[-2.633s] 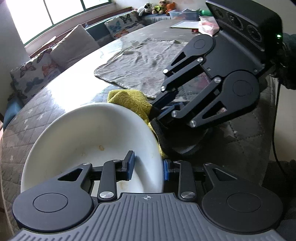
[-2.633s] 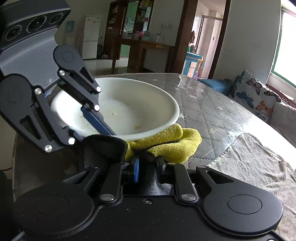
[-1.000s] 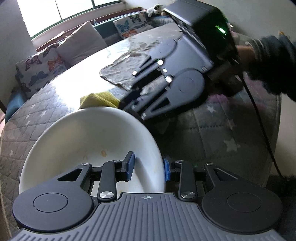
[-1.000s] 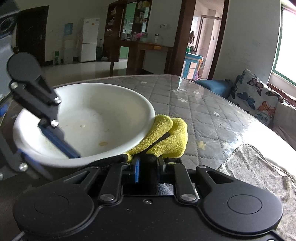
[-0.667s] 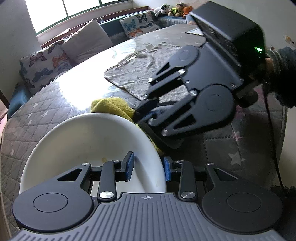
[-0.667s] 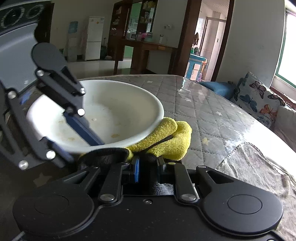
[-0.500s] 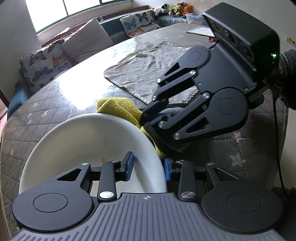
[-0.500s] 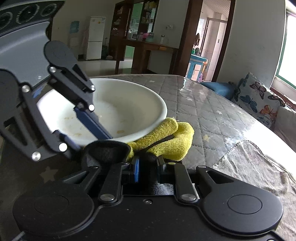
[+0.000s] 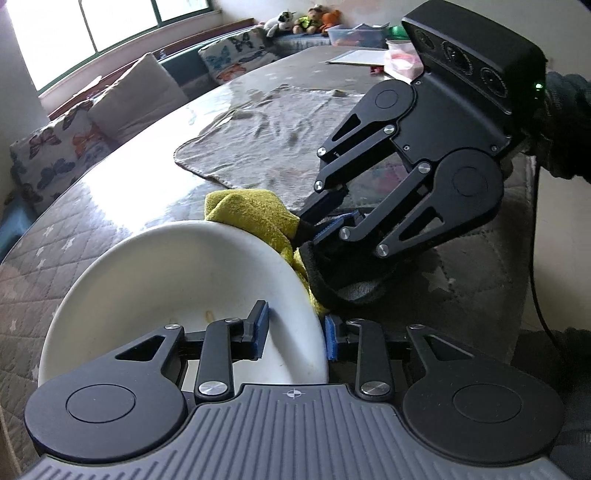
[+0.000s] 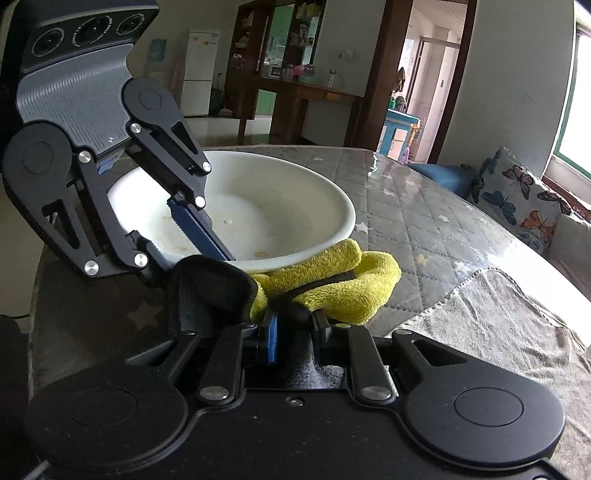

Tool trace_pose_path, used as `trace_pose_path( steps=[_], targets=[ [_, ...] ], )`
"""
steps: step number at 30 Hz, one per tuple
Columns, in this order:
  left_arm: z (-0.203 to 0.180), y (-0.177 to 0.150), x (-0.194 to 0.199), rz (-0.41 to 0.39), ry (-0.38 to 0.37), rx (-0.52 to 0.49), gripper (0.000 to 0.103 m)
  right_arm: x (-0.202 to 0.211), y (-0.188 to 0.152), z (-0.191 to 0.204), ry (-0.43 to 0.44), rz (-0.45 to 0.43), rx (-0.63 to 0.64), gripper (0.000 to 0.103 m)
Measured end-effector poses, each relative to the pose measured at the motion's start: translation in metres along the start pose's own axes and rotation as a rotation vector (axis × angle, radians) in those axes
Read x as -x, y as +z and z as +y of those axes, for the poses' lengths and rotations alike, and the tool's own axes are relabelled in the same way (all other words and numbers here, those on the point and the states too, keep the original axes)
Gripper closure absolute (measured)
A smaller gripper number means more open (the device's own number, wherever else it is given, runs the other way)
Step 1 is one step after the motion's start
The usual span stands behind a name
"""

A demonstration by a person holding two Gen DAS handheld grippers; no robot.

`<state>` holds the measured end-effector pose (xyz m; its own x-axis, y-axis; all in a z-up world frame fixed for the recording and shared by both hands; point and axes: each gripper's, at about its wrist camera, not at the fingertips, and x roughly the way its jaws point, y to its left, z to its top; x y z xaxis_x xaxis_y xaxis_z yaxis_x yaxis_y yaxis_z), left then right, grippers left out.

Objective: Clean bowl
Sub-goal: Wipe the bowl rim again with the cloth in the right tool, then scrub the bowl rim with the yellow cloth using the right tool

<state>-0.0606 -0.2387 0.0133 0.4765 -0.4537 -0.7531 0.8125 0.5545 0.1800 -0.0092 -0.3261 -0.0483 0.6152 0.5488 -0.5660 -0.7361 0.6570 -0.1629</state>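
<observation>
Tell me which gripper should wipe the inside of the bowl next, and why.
Right. The right gripper is shut on the yellow cloth, beside the bowl. The left gripper pinches the bowl's rim, steadying it.

Daylight is entering from the window (image 9: 92, 33), which is blowing out to white in the left wrist view. Glare is spreading across the glossy table (image 9: 110, 192) below it. The black gripper bodies are sitting in deep shadow, detail lost. Fisheye distortion is bending straight lines toward the edges. The far room is reading dimmer; focus is holding sharp, no blur showing.
</observation>
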Motion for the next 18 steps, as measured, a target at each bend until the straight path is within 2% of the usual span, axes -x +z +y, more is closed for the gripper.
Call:
trace_pose_path(
  steps=[18],
  targets=[
    [-0.004, -0.006, 0.002, -0.008, -0.013, -0.021, 0.073, -0.034, 0.015, -0.024, -0.009, -0.001, 0.012, 0.084]
  ],
)
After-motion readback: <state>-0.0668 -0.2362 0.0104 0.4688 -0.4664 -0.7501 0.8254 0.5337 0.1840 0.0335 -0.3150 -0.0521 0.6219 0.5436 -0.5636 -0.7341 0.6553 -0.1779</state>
